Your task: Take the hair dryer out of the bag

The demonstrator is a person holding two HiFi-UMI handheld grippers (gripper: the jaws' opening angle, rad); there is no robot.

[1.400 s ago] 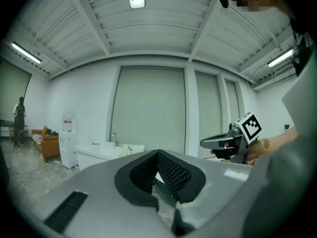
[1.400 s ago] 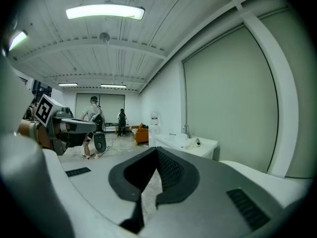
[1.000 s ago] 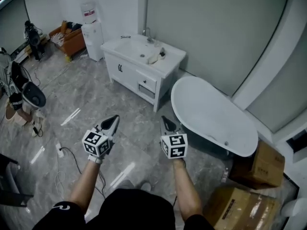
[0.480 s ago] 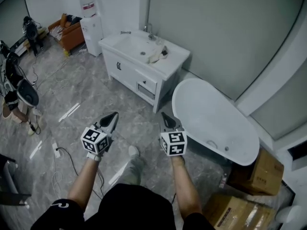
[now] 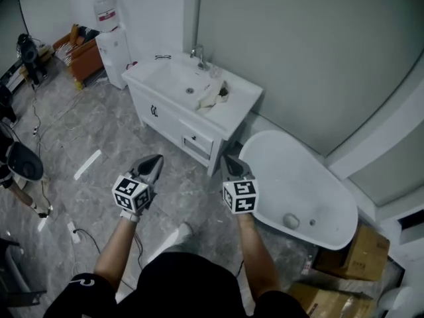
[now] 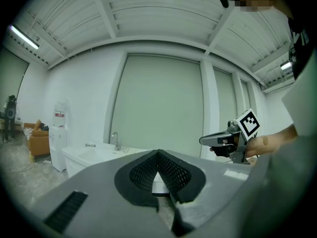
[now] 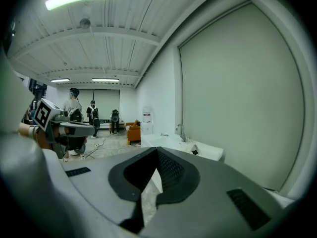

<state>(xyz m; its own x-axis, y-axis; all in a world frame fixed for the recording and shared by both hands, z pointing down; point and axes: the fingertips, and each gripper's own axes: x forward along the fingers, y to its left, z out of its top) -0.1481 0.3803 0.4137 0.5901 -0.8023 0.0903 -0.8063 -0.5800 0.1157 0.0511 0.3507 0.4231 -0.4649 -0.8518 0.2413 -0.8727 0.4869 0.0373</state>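
A pale cloth bag (image 5: pixel 209 96) with something dark showing at its mouth lies on the white vanity top (image 5: pixel 233 108), right of the basin; the right gripper view shows the bag (image 7: pixel 194 151) small and far off. I cannot make out a hair dryer. Both grippers are held level in mid-air above the floor, well short of the vanity. My left gripper (image 5: pixel 156 160) is shut and empty, as is my right gripper (image 5: pixel 228 158). Each appears in the other's view: the right gripper (image 6: pixel 224 139) and the left gripper (image 7: pixel 75 129).
A white bathtub (image 5: pixel 301 185) stands to the right of the vanity, with cardboard boxes (image 5: pixel 354 250) behind it. A water dispenser (image 5: pixel 111 45) and an orange sofa (image 5: pixel 74 53) are at the far left. Cables (image 5: pixel 73 230) lie on the grey floor. People (image 7: pixel 74 105) stand far off.
The person has walked towards the vanity: it and the bathtub now sit closer and lower in the head view. Both grippers kept their pose, shut and side by side.
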